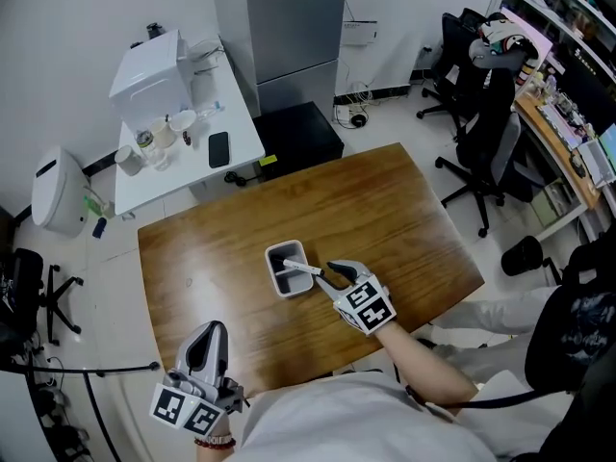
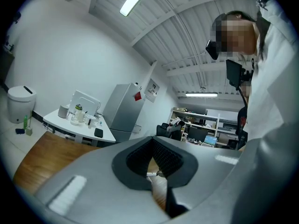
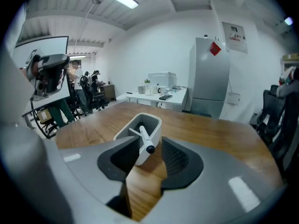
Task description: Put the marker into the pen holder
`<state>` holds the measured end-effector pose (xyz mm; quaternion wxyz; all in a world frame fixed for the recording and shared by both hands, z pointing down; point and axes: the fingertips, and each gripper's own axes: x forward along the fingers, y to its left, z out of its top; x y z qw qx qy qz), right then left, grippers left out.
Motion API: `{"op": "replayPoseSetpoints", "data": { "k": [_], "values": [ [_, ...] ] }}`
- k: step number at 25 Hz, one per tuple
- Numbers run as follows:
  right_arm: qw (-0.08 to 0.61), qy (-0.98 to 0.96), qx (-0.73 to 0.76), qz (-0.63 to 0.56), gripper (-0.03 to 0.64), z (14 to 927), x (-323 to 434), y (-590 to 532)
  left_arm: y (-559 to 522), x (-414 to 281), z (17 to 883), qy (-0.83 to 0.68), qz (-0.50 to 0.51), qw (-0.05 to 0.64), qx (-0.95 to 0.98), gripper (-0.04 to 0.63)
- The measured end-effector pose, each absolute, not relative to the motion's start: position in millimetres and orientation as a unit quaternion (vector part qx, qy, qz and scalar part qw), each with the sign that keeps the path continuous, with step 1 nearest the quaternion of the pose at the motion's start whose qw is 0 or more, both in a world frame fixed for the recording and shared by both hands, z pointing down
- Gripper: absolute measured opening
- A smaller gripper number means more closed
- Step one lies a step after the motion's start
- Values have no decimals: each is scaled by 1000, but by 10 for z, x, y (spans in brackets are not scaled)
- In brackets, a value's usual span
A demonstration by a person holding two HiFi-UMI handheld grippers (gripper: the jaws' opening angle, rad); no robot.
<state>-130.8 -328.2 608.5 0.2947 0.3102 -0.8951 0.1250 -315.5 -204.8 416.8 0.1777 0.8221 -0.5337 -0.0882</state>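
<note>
A white marker (image 1: 301, 268) with a black cap leans in the grey-and-white pen holder (image 1: 277, 284) at the middle of the brown wooden table (image 1: 385, 219). Its tip is down inside and its capped end sticks out over the near rim. My right gripper (image 1: 325, 273) is just right of the holder and open. In the right gripper view the marker (image 3: 144, 136) ends between the wide jaws of my right gripper (image 3: 150, 144), and neither pad touches it. The pen holder (image 3: 152, 120) stands directly ahead. My left gripper (image 1: 214, 328) hangs shut and empty at the table's near edge.
A white side table (image 1: 241, 142) with a phone, cups and a white appliance stands beyond the far left corner. A tall grey cabinet (image 1: 294, 27) is behind it. Black office chairs (image 1: 486, 133) stand at the right, and a white bin (image 1: 56, 191) at the left.
</note>
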Motion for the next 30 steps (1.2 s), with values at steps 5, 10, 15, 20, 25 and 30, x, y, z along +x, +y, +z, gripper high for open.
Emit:
{"op": "replayPoseSetpoints", "data": {
  "k": [5, 10, 15, 20, 25, 30],
  "values": [
    [305, -888, 305, 162, 130, 6386, -1315, -3313, -2057, -3192, 4216, -540, -81, 179, 818, 0],
    [285, -891, 318, 152, 71, 6218, -1382, -3438, -2057, -3226, 4233, -545, -83, 180, 815, 0],
    [277, -896, 319, 139, 70, 6111, -1497, -3525, -2056, -3273, 4255, -550, -84, 183, 810, 0],
    [270, -895, 328, 140, 86, 6074, -1386, -3479, -2016, -3218, 4257, -550, -84, 182, 811, 0],
    [250, -896, 339, 144, 86, 5972, -1133, -3352, -1979, -3053, 4218, -544, -81, 176, 816, 0],
    [218, -900, 345, 155, 83, 5749, -762, -3068, -1871, -2699, 4129, -532, -79, 175, 825, 0]
  ]
}}
